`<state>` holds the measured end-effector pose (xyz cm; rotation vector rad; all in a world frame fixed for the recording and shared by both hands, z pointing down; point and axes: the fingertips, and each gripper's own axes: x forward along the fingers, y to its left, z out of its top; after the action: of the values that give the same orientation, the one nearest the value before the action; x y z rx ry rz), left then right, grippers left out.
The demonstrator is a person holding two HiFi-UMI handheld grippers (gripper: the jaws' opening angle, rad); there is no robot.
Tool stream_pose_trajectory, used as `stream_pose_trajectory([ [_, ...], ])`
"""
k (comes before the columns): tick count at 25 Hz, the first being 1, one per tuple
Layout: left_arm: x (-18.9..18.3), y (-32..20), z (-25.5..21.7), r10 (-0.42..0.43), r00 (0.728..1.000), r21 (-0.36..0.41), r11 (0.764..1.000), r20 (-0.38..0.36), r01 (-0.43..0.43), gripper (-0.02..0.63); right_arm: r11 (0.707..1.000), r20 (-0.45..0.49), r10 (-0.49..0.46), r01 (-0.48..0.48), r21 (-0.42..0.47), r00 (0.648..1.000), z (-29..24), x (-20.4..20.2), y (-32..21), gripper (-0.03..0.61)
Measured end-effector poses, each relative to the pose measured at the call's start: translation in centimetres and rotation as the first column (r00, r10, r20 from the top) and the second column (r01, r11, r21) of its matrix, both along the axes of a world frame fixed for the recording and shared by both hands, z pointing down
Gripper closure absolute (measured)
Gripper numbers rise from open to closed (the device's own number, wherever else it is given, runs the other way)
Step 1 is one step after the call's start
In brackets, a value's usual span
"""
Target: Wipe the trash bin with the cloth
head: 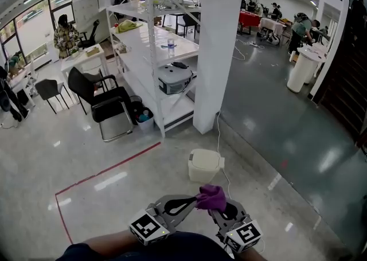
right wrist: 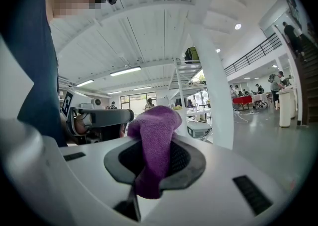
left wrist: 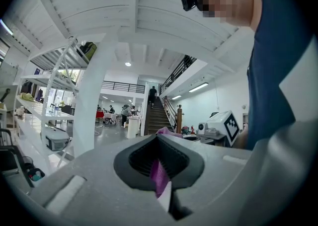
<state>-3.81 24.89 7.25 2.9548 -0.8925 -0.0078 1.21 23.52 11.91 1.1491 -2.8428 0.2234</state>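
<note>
A small cream trash bin [head: 205, 165] with a closed lid stands on the polished floor in front of the white pillar. Low in the head view, both grippers are held close to my body, their tips meeting at a bunched purple cloth [head: 211, 197]. My left gripper [head: 194, 202] is shut on one end of it; a thin purple strip [left wrist: 160, 176] shows between its jaws. My right gripper [head: 217, 210] is shut on the other end, and the cloth [right wrist: 154, 143] bulges up over its jaws. The cloth hangs in the air, well short of the bin.
A white pillar [head: 221, 47] rises behind the bin, with a cable [head: 218, 133] running down beside it. A white shelf rack [head: 172, 53] and a black chair [head: 106, 102] stand to the left. Red tape [head: 109, 169] marks the floor. People are far off.
</note>
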Motion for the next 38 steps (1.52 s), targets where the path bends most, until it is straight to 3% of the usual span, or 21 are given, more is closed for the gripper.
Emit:
stream_pose_trajectory([
  [18, 4.9, -1.3, 1.8, -0.033, 0.999, -0.023, 0.999, -0.003, 0.033, 0.615, 1.000, 0.003, -0.003, 0.003, -0.029, 1.000, 2.4, 5.7, -1.3, 0.500],
  [38, -0.7, -17.8, 2.4, 0.113, 0.994, -0.007, 0.994, -0.012, -0.113, 0.615, 0.988, -0.043, 0.145, -0.146, -0.039, 0.989, 3.2, 0.0, -17.3, 0.500],
])
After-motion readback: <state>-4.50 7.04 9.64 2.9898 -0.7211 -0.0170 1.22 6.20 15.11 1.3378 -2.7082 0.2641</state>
